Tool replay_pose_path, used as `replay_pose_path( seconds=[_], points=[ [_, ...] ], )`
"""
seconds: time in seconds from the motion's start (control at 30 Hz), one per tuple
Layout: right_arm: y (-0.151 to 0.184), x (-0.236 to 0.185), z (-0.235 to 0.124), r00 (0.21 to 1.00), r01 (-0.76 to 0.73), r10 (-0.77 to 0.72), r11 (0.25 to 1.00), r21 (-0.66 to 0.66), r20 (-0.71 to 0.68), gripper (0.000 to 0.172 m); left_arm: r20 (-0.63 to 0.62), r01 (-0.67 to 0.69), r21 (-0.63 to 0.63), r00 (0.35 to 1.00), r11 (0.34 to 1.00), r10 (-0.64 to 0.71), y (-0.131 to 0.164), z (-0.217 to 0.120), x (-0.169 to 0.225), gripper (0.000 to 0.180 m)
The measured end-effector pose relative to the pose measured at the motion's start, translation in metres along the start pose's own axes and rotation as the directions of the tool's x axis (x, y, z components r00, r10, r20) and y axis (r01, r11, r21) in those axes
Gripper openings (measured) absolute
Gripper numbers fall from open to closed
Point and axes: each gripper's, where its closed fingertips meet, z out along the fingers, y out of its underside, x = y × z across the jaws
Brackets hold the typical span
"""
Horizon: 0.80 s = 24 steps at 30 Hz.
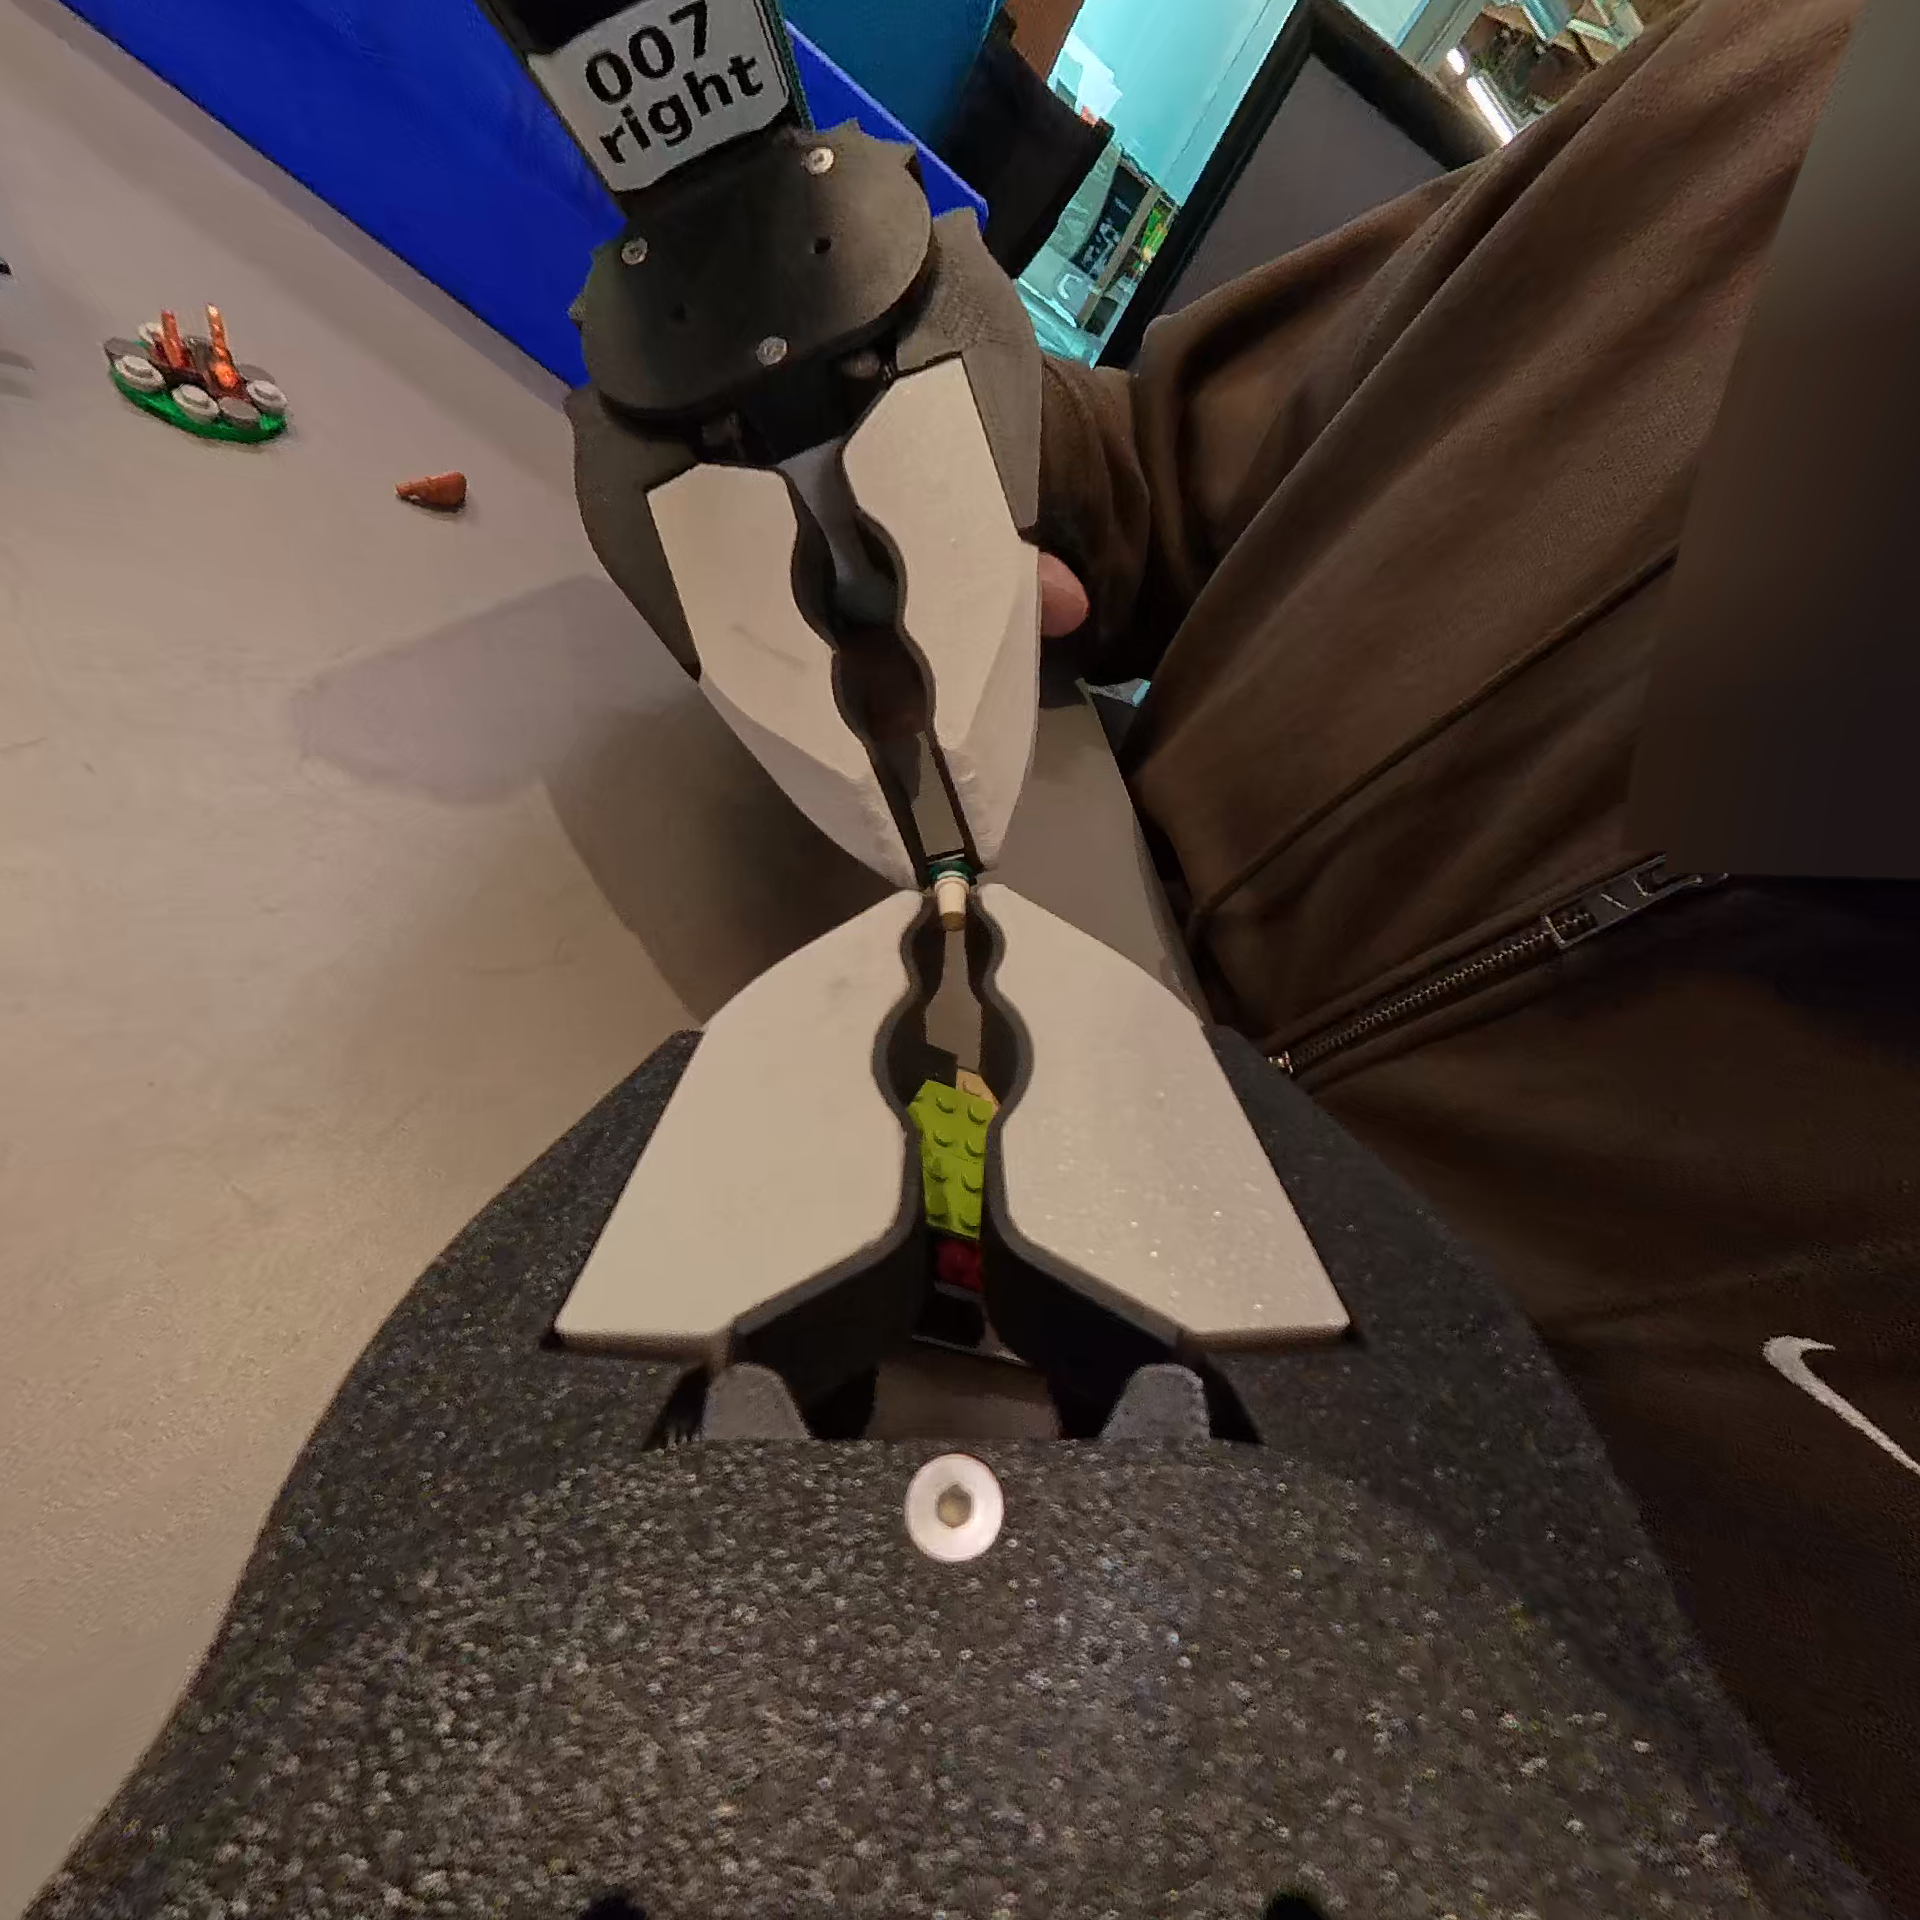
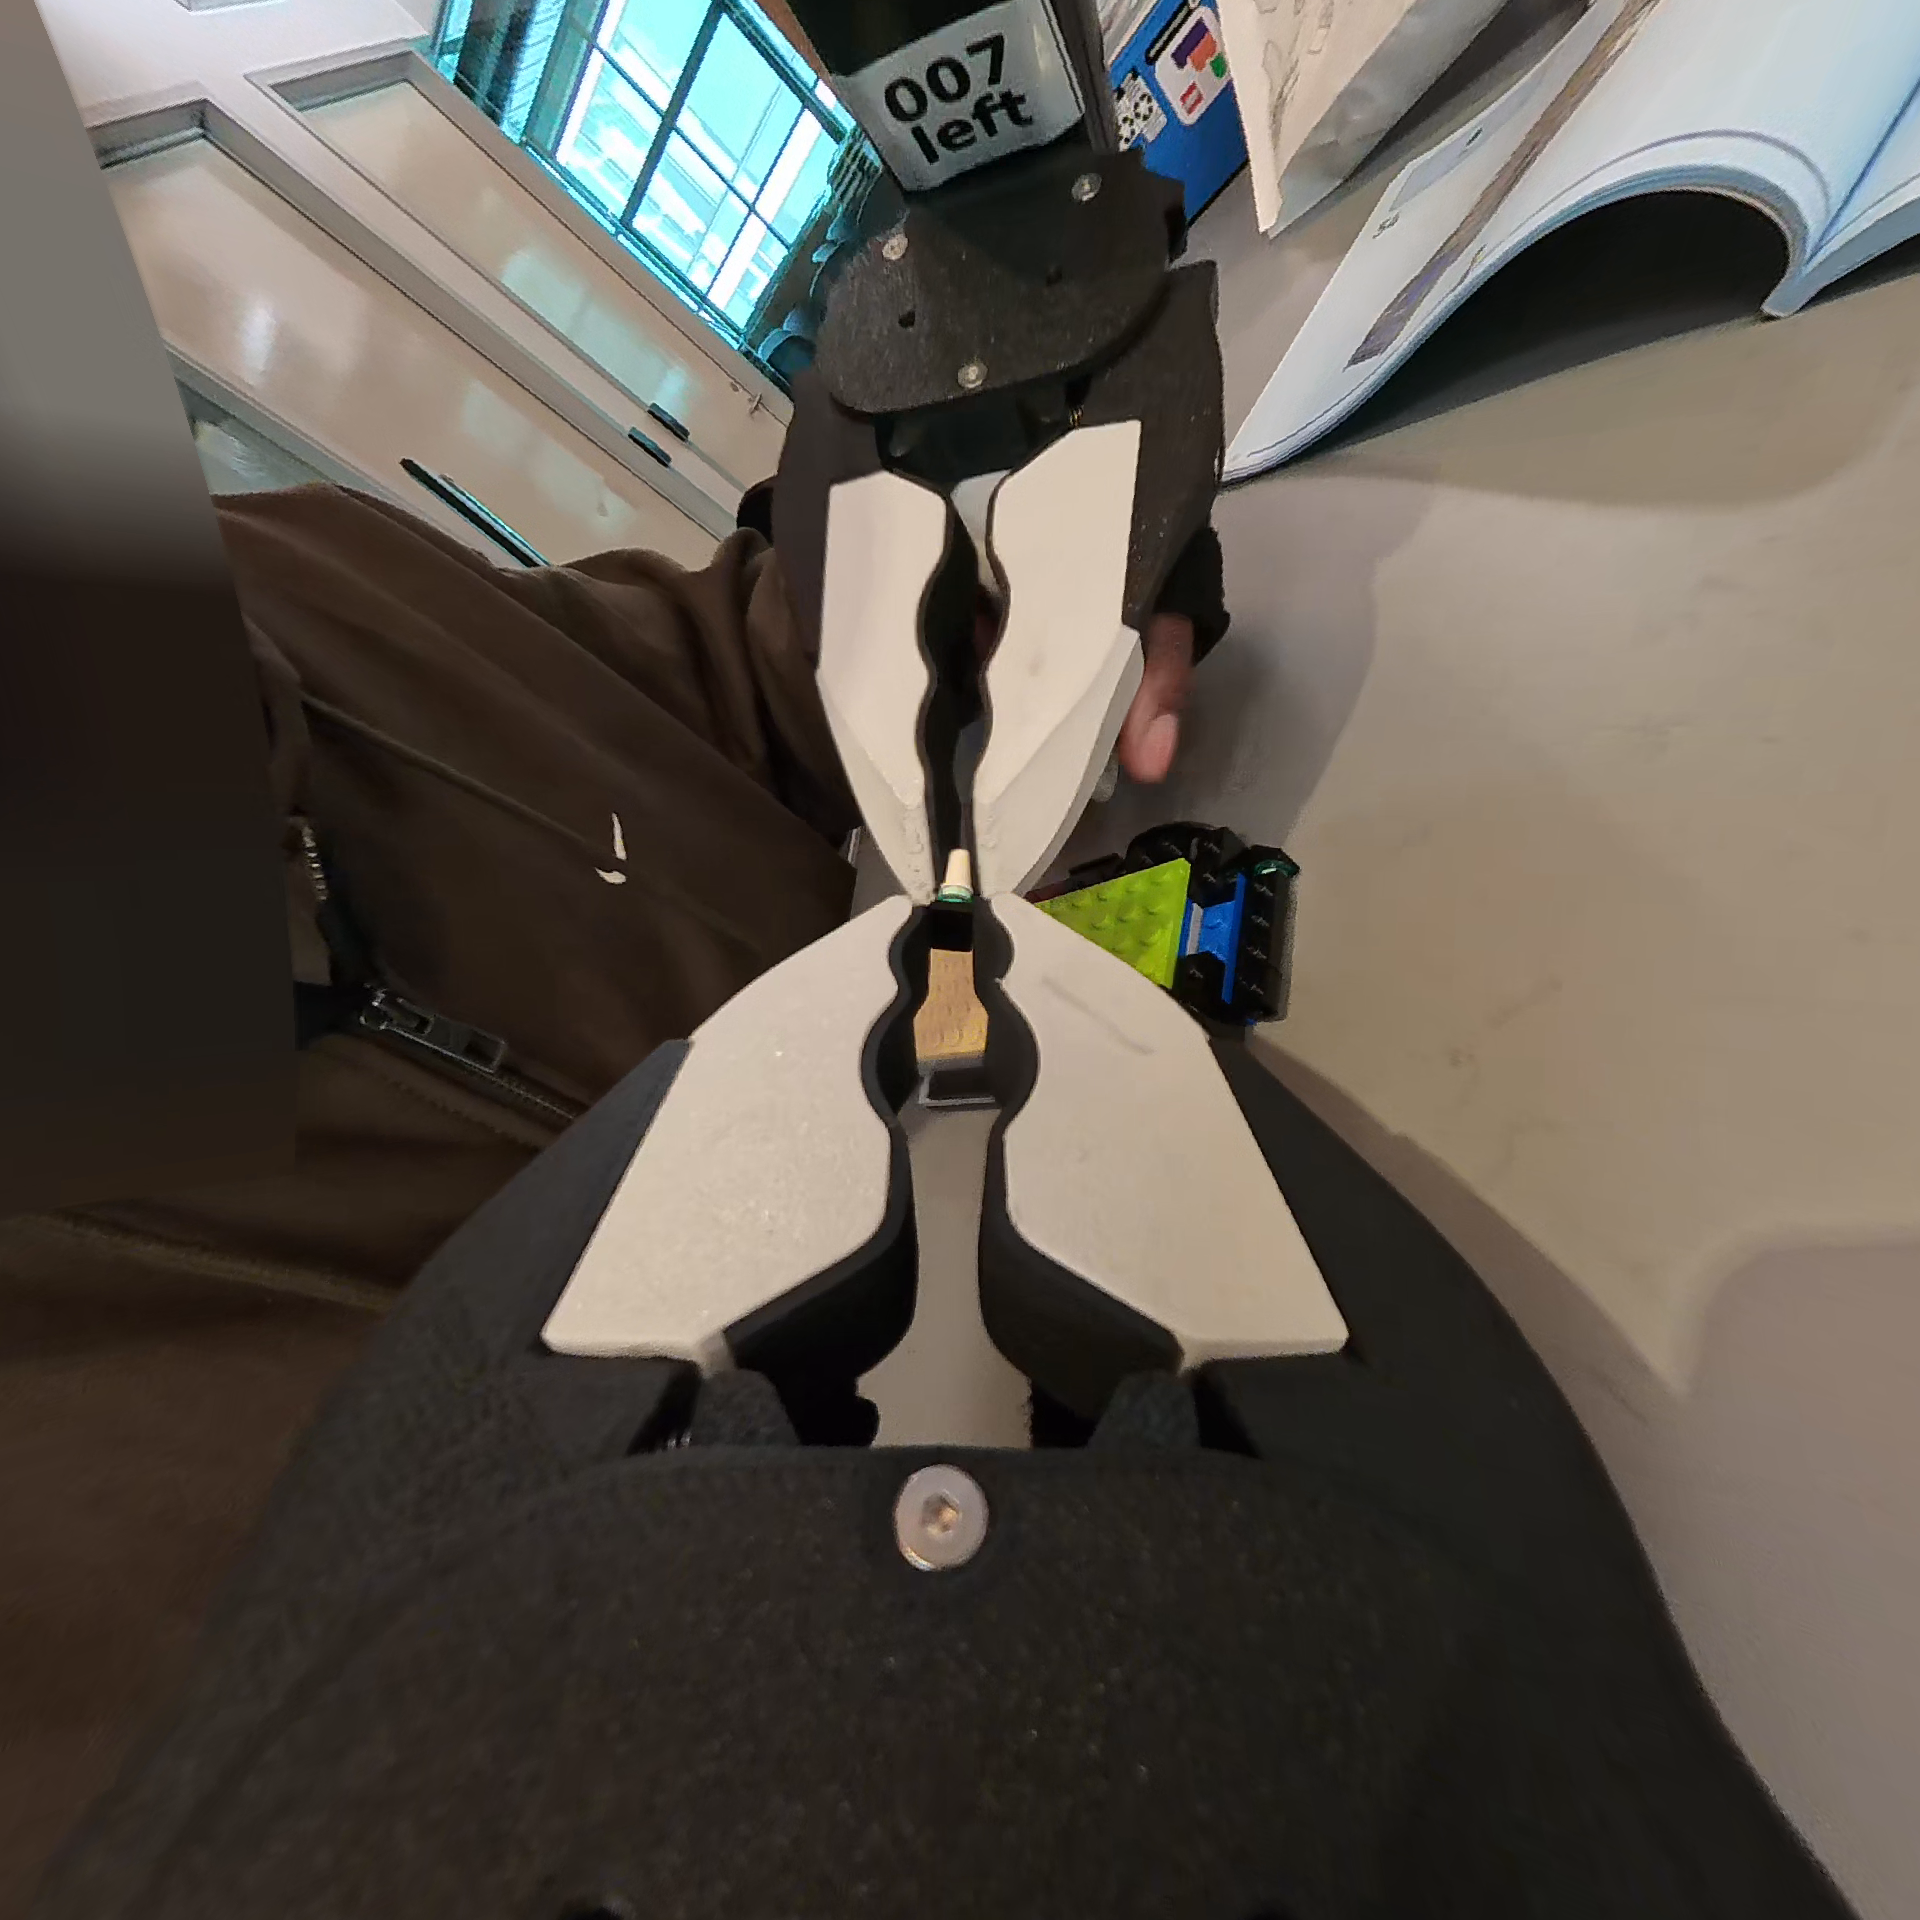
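Both sets of jaws meet tip to tip over the desk (image 1: 260, 935). The left gripper (image 1: 951, 902) pinches a small cream peg (image 1: 949, 906); the right gripper (image 2: 953, 902) clamps the green-ringed black end of that same piece. Below sits a studded lime, blue and black brick build (image 2: 1195, 925). Left jaws carry a black-on-white label, and an open booklet (image 2: 1558, 208) lies farther off.

Matt, pale grey plastic is seen on the fingers (image 1: 1122, 1143) of the left gripper (image 1: 948, 902), set in a rough, grainy black body with a shiny metal screw (image 1: 954, 1507). Just beyond the fingertips, a small cream peg (image 1: 948, 906) with a glossy green ring is seen, smooth plastic by its look. Glossy studded plastic is shown by the lime bricks (image 2: 1132, 920) beside the right gripper (image 2: 954, 902). The table (image 1: 208, 831) is smooth and matt. Soft brown cloth with a metal zip is worn on the sleeve (image 1: 1455, 520). The booklet (image 2: 1558, 208) is of glossy paper.
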Motion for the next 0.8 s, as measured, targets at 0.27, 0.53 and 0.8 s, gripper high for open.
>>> replay_pose_path(
  seconds=[0.27,0.53,0.8],
  points=[
    [-0.001,0.000,0.001,0.999,0.040,-0.040,0.999,0.005,-0.034,0.008,0.007,0.009,-0.004,1.000,1.000,-0.009,0.001,-0.003,0.000,0.003],
    [-0.011,0.016,-0.023,0.996,0.012,-0.006,0.998,0.062,-0.091,0.008,0.033,0.059,0.135,0.997,0.989,-0.064,-0.017,-0.039,-0.010,0.003],
    [-0.017,0.012,-0.021,0.982,0.070,-0.055,0.994,0.080,-0.178,0.008,0.005,0.069,0.116,0.998,0.991,-0.070,-0.012,-0.029,-0.009,0.003]
  ],
)
